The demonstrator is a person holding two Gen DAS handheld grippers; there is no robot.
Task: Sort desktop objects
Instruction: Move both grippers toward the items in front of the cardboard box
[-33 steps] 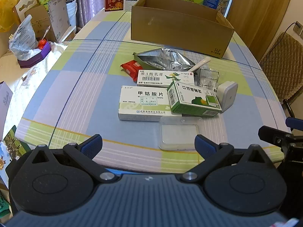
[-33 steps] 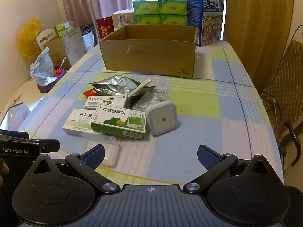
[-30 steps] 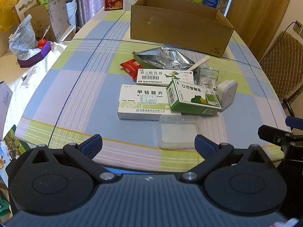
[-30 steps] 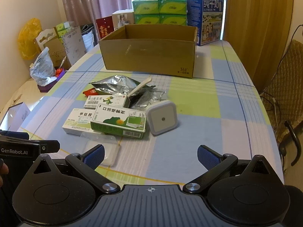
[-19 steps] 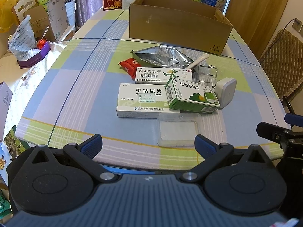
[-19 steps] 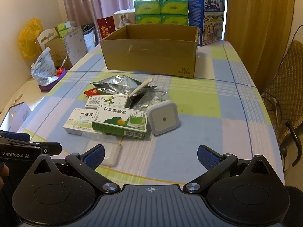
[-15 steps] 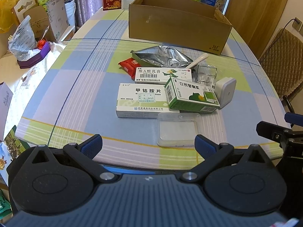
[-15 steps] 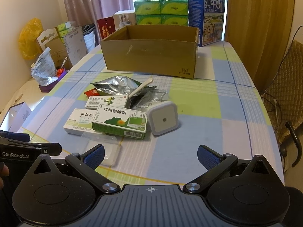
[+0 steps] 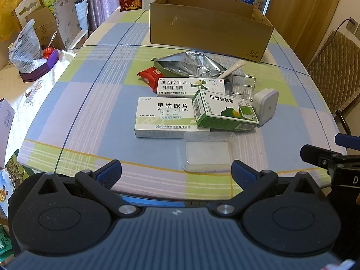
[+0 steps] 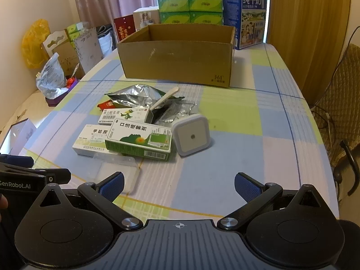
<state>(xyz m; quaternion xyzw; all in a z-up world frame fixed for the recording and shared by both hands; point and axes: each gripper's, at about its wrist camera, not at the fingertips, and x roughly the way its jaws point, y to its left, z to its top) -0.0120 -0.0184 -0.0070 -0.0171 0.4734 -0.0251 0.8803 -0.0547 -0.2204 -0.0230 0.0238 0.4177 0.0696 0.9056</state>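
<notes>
A pile lies mid-table: a green medicine box (image 9: 223, 112) (image 10: 139, 139), two white medicine boxes (image 9: 164, 118) (image 9: 190, 86), a silver foil bag (image 9: 191, 65), a red packet (image 9: 149, 75), a white square night light (image 9: 265, 105) (image 10: 192, 136), a small glass dish (image 9: 243, 84) and a clear plastic case (image 9: 208, 151) (image 10: 114, 171). An open cardboard box (image 9: 209, 30) (image 10: 180, 60) stands behind them. My left gripper (image 9: 176, 173) hangs open over the near table edge, just before the clear case. My right gripper (image 10: 178, 186) is open too, nothing between its fingers.
The checked tablecloth (image 10: 258, 121) has free room on the right side. Green tissue packs (image 10: 190, 7) and a blue milk carton (image 10: 249, 15) stand behind the box. A wicker chair (image 9: 333, 72) is at the right; bags and cartons (image 9: 33, 40) crowd the left.
Both grippers have drifted slightly; the pile sits a touch higher in the left wrist view. Nothing was taken hold of, and both stay open.
</notes>
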